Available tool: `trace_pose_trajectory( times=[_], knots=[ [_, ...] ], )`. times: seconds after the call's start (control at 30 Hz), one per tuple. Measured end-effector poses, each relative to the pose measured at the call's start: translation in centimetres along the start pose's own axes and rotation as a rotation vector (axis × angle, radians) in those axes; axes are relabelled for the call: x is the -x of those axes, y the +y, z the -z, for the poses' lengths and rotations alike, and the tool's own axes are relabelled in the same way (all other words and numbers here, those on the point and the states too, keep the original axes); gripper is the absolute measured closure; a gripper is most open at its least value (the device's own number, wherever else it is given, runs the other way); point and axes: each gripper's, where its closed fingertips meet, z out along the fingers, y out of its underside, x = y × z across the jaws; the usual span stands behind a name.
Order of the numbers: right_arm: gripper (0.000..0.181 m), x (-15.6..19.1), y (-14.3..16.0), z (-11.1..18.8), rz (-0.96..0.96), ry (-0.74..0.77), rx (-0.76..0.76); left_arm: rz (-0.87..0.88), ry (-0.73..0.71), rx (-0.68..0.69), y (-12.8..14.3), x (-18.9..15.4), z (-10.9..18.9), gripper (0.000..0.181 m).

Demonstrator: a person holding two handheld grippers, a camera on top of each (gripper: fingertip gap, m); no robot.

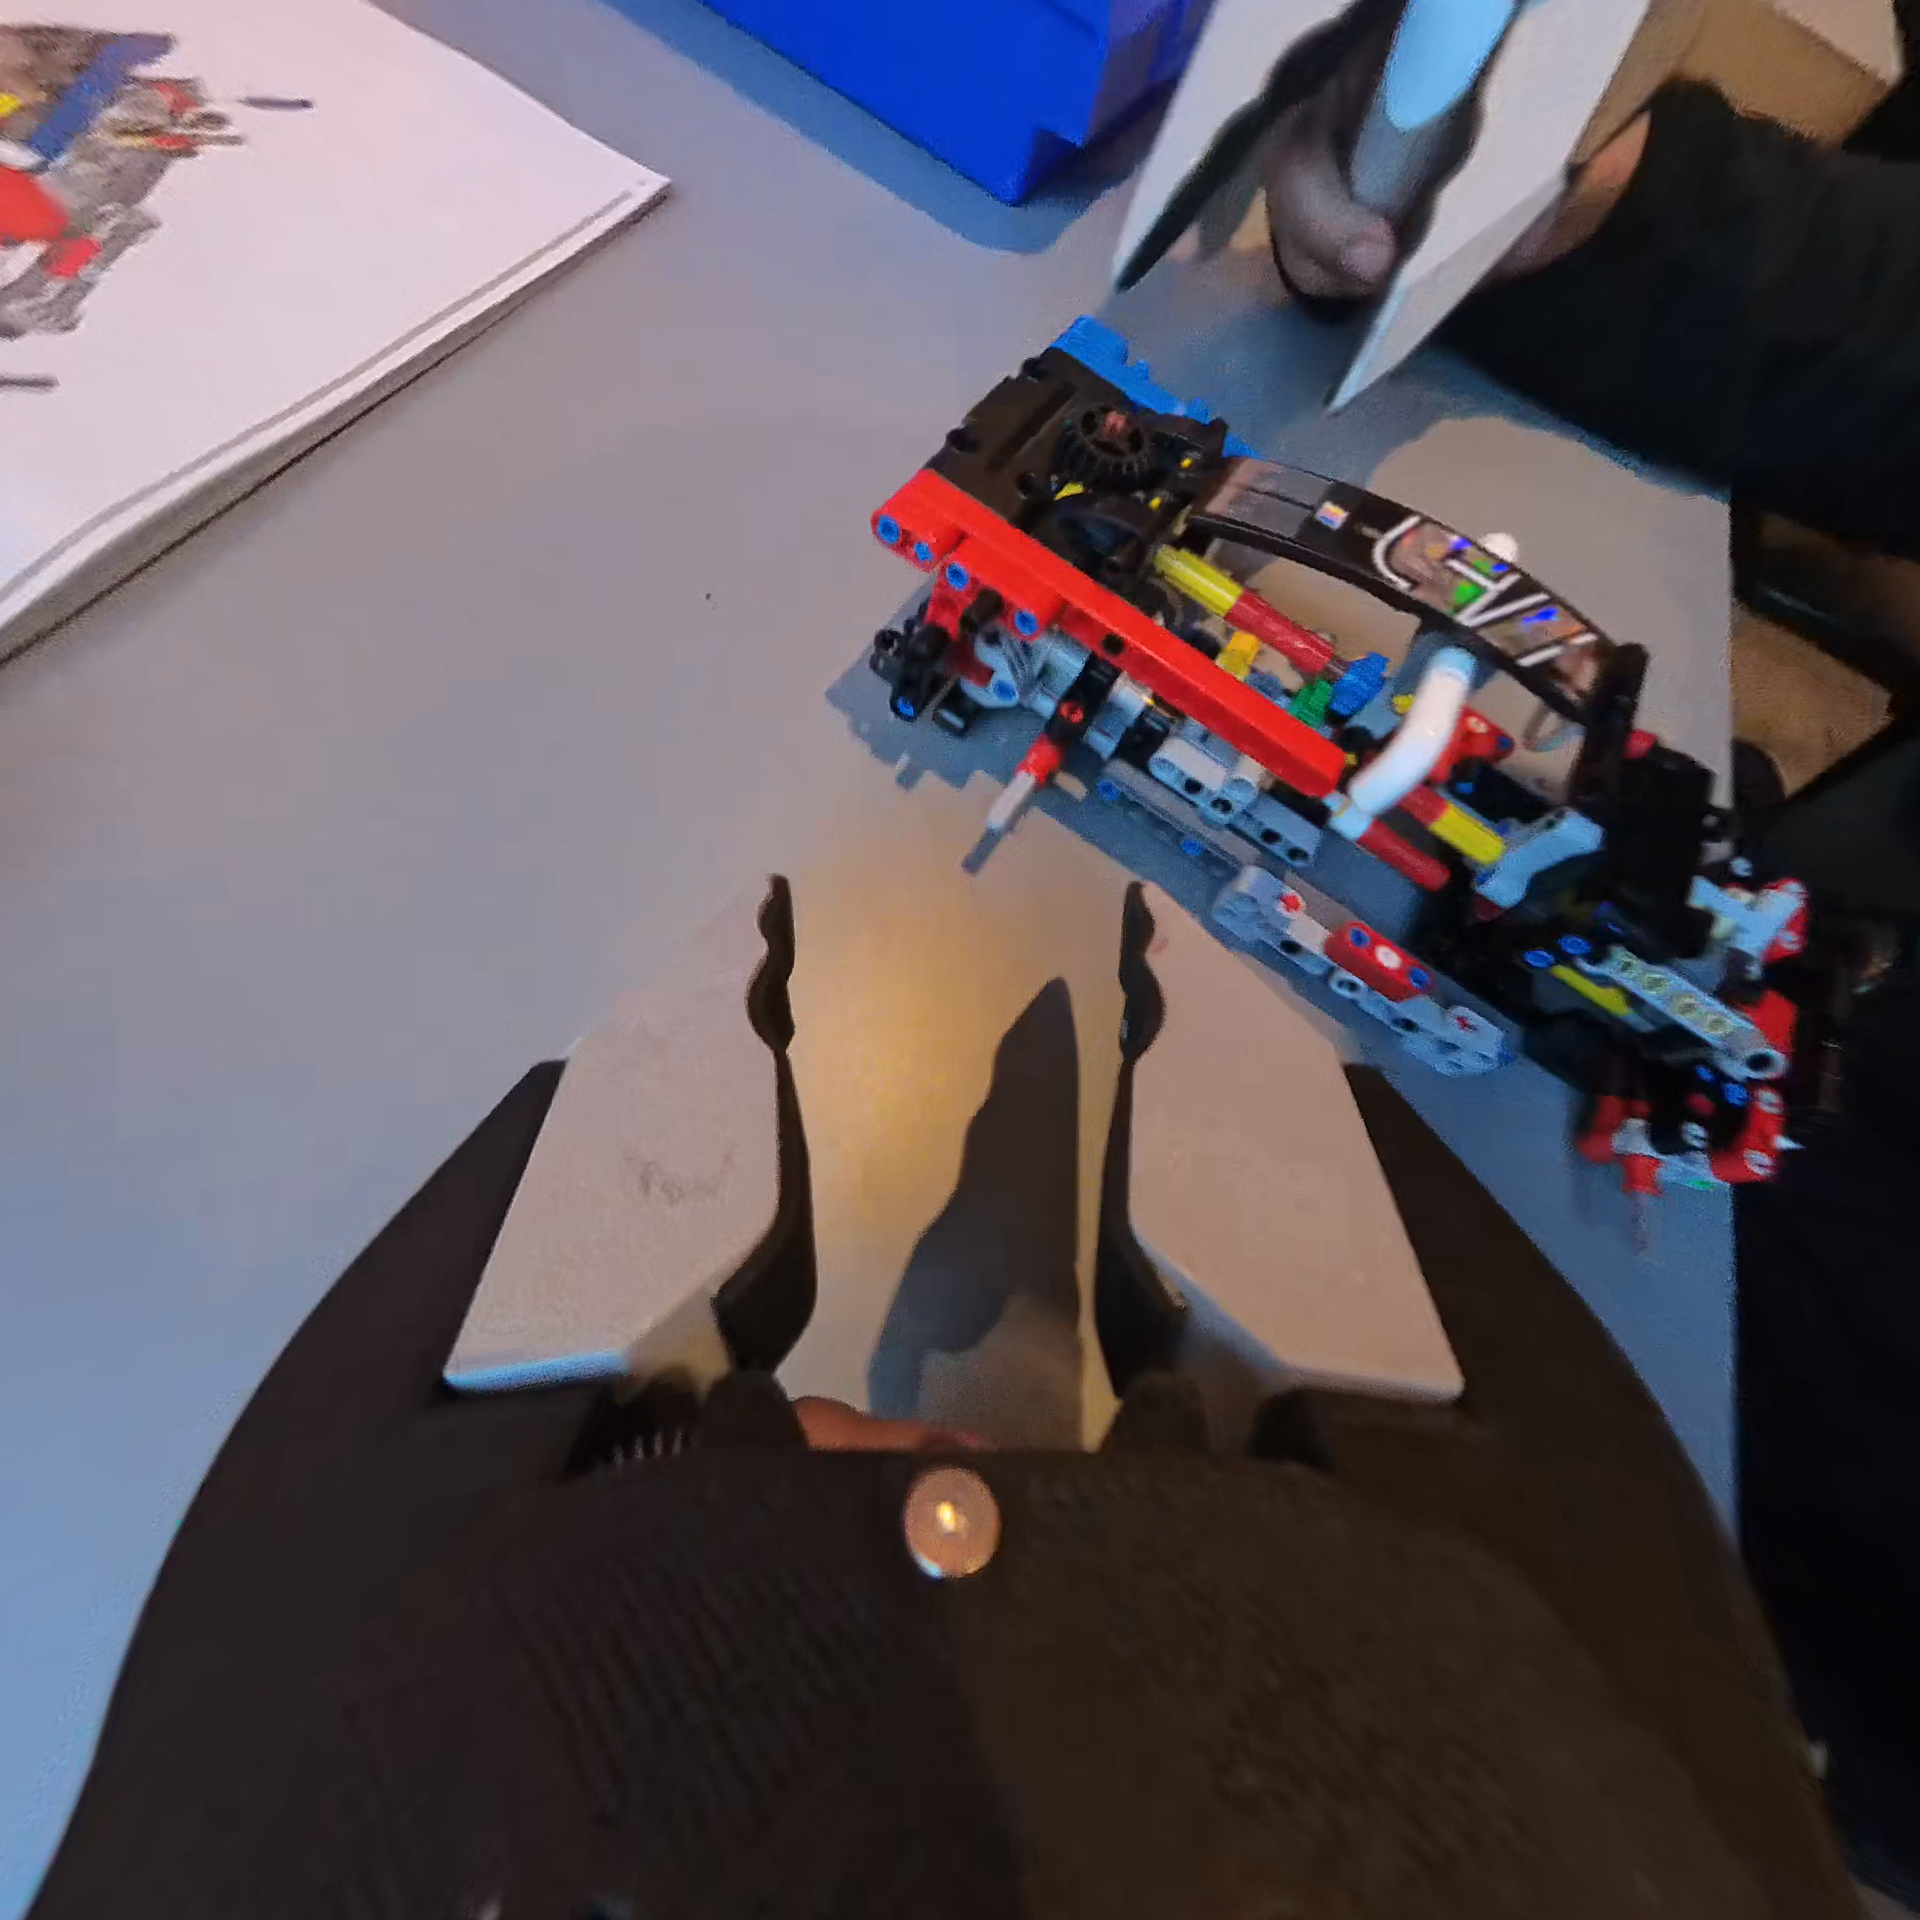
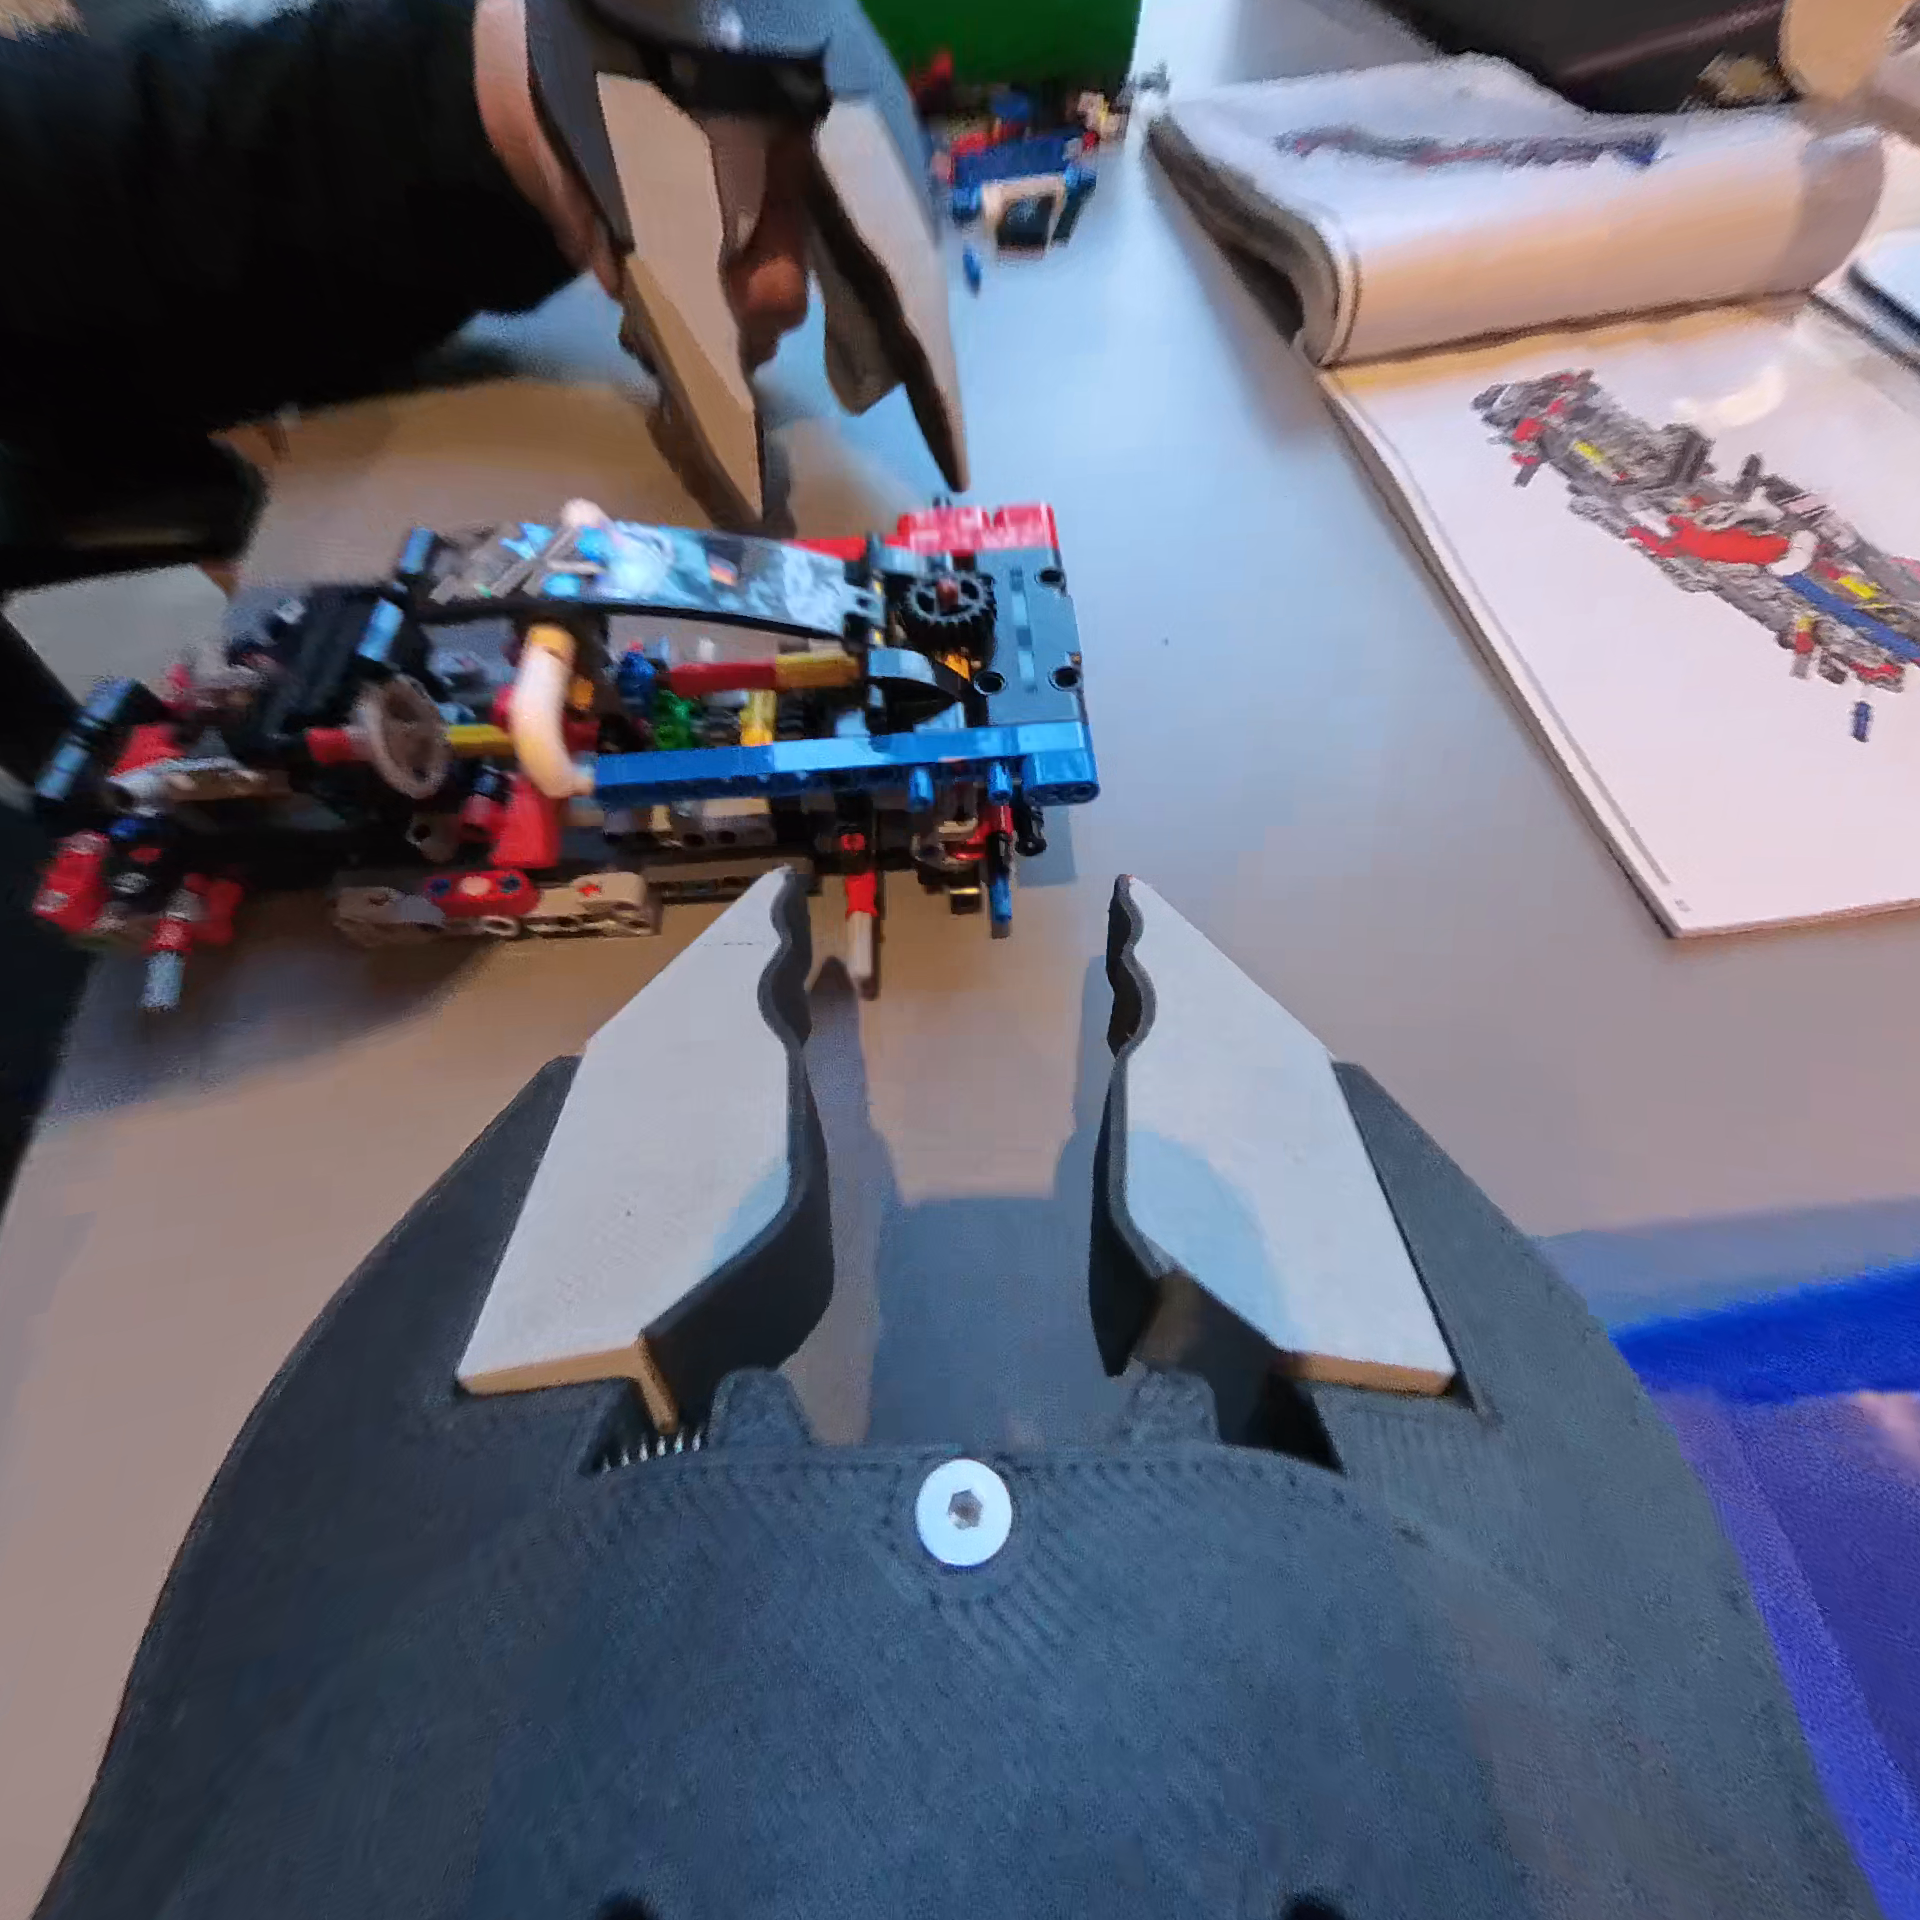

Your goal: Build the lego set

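Two tongs are under my control, and both stand released with nothing between their fingers. My left gripper [image 1: 956, 914] hovers over bare grey table [image 1: 520, 727], its tips apart, with the lego model [image 1: 1299, 707] just ahead and to its right. My right gripper [image 2: 961, 914] faces the same model [image 2: 665, 717] from the opposite side; its left fingertip [image 2: 784, 914] sits just beside a small red-and-white axle sticking out of the model's near edge, though I cannot tell if they touch. Each wrist view also catches the other gripper farther off, beyond the model, held by a hand in a dark sleeve.

One model lies on the table: a long car-like frame with one red beam [image 1: 1122, 634] along one side, one blue beam [image 2: 842, 764] along the other, and one black gear [image 2: 943, 603] near its squared end.

One instruction booklet [image 2: 1662, 644] lies open well apart from the model. One blue bin [image 1: 966, 73] stands beyond it, and loose pieces [image 2: 1023, 156] lie scattered, too blurred to count.
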Motion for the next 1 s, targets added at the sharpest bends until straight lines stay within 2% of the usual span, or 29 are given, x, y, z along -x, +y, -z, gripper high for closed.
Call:
trace_pose_trajectory(
  times=[0.1,0.23,0.27,0.33,0.4,0.47,0.5,0.57,0.63,0.67,0.73,0.77,0.8,0.83,0.93,1.0],
  knots=[
    [0.128,1.6,-1.2,1.9,-0.031,0.007,-0.128,0.084,-0.049,-0.075,0.8,-0.6,2.2,0.12],
    [0.127,2.0,-1.1,3.3,-0.064,0.075,-0.19,0.161,-0.311,-0.056,1.3,2.6,3.3,0.119],
    [0.128,2.0,-1.2,3.7,-0.055,0.102,-0.208,0.133,-0.384,-0.042,0.5,3.5,3.6,0.121],
    [0.13,2.0,-1.4,4.2,-0.04,0.136,-0.235,0.086,-0.491,-0.039,-3.2,5.2,3.4,0.123],
    [0.13,2.1,-1.4,4.2,-0.043,0.143,-0.235,0.111,-0.526,-0.044,-8.4,7.5,1.5,0.108],
    [0.13,2.1,-1.3,4.0,-0.045,0.138,-0.226,0.126,-0.542,0.063,-12.0,10.8,-2.3,0.083],
    [0.13,2.2,-1.3,3.9,-0.044,0.135,-0.221,0.128,-0.564,0.142,-12.6,12.8,-4.4,0.077],
    [0.131,2.5,-1.3,3.8,-0.035,0.123,-0.218,0.178,-0.583,0.298,-12.0,16.2,-7.7,0.076],
    [0.133,3.2,-1.4,3.7,-0.04,0.091,-0.221,0.184,-0.595,0.492,-9.1,18.5,-9.0,0.092],
    [0.134,3.6,-1.4,3.8,-0.046,0.072,-0.229,0.231,-0.508,0.439,-9.3,18.2,-10.0,0.116],
    [0.135,4.3,-1.6,4.0,-0.057,0.024,-0.242,0.205,-0.506,0.366,-9.2,18.6,-9.9,0.132],
    [0.135,4.4,-1.8,4.1,-0.075,0.006,-0.246,0.179,-0.494,0.322,-9.2,18.2,-9.9,0.145],
    [0.136,4.5,-2.0,4.2,-0.097,-0.008,-0.258,0.153,-0.481,0.296,-9.1,17.8,-10.0,0.171],
    [0.136,4.5,-2.4,4.4,-0.116,-0.024,-0.274,0.119,-0.488,0.279,-9.0,17.7,-10.0,0.181],
    [0.138,3.7,-3.2,5.2,-0.149,-0.055,-0.302,0.079,-0.482,0.289,-9.2,17.6,-10.0,0.181],
    [0.133,2.6,-3.4,5.9,-0.141,-0.04,-0.284,0.073,-0.522,0.343,-8.9,18.5,-8.8,0.181]
  ],
)
